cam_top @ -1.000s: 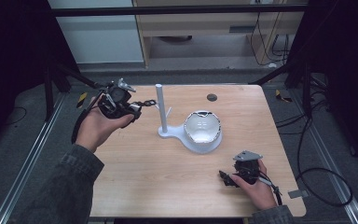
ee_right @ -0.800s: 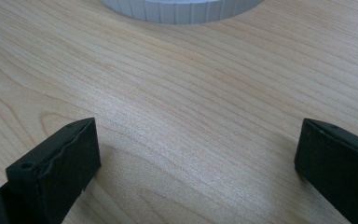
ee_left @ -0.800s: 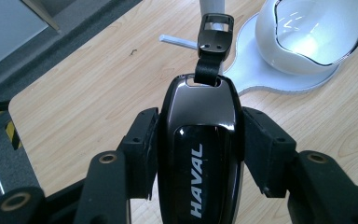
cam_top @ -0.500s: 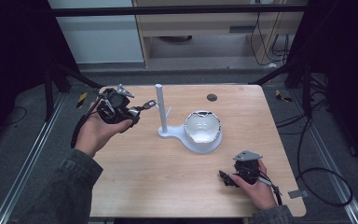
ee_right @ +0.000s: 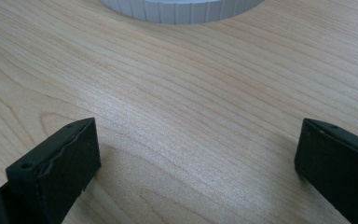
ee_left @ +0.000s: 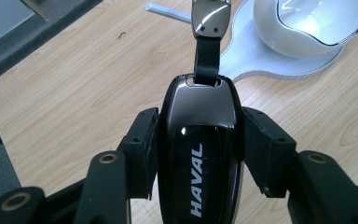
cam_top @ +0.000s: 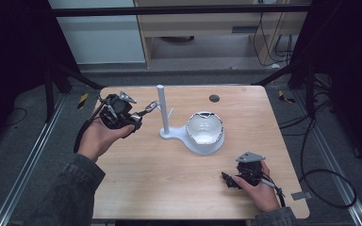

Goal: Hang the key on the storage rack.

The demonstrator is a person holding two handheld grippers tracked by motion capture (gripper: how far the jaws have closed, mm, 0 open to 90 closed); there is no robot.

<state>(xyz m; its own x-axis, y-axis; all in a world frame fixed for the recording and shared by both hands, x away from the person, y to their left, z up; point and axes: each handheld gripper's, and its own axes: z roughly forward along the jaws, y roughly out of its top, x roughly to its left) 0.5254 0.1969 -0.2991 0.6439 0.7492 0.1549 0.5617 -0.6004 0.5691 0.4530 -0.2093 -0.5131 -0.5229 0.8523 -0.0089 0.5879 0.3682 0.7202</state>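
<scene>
The left gripper (ee_left: pixel 200 154) is clamped on the flanks of a glossy black car key fob with silver trim and HAVAL lettering (ee_left: pixel 201 154), held in the air just beside the white post of a stand (cam_top: pixel 162 109) on the wooden counter (cam_top: pixel 169 179). The fob looks light and rigid but slick, so its flat sides are probably the surest hold; its short black strap with a metal clasp (ee_left: pixel 208 28) is floppy. The right gripper (ee_right: pixel 196 163) rests wide open, holding nothing, low over the counter.
</scene>
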